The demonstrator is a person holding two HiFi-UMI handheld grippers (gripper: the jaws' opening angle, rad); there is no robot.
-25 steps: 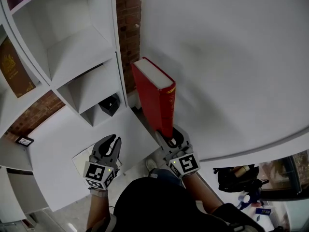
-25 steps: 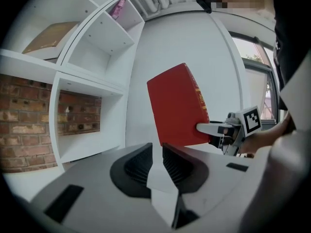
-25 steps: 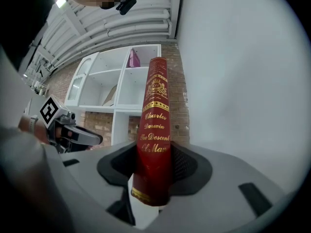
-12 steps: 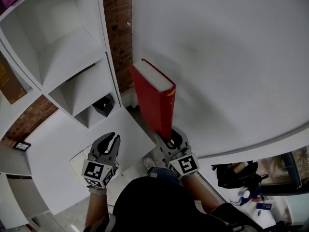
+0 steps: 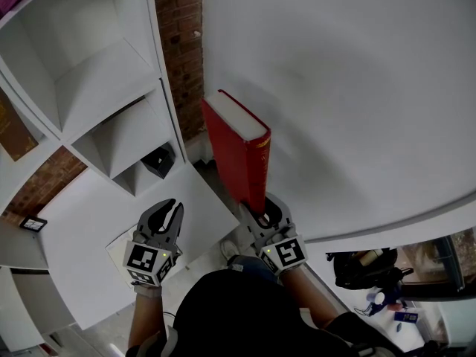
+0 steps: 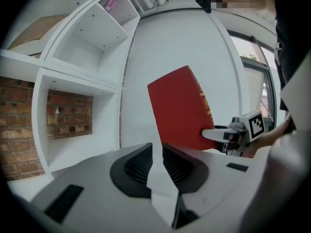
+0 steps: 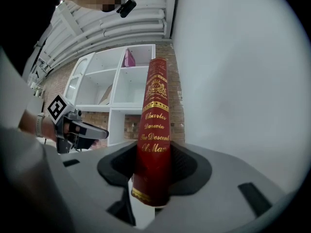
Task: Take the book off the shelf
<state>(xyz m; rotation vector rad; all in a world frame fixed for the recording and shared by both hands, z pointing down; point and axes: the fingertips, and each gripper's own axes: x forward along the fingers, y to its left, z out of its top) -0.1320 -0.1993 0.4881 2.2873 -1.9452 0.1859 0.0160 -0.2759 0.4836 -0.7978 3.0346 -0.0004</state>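
From the head view, a white shelf point(image 5: 111, 73) made of square boxes fills the left side. It looks smooth and painted. Behind it and beside its right edge there is a rough red brick wall point(image 5: 178, 43). A big plain white wall point(image 5: 349, 88) fills the right side. A small black thing point(image 5: 158, 161) sits in a low box of the shelf. The red book point(image 5: 242, 155) is out of the shelf, up in the air in front of the white wall. It is thick and hard, with pale page edges on top. The right gripper point(image 5: 260, 210) pinches its bottom end. The left gripper point(image 5: 169, 213) is beside it, near the shelf, and holds nothing.

In the left gripper view, the two black ribbed pads point(image 6: 138, 161) sit close together with only a thin slit between them. Nothing is in the slit. The gripper body is smooth and grey. The book's flat red cover shows ahead, a bit tilted.

In the right gripper view, the jaws press on both sides of the book's spine. The spine is shiny red with gold curly letters and stands upright. White pipes point(image 7: 131, 28) run along the ceiling. Something pink point(image 7: 129, 58) sits in a top box of the shelf.
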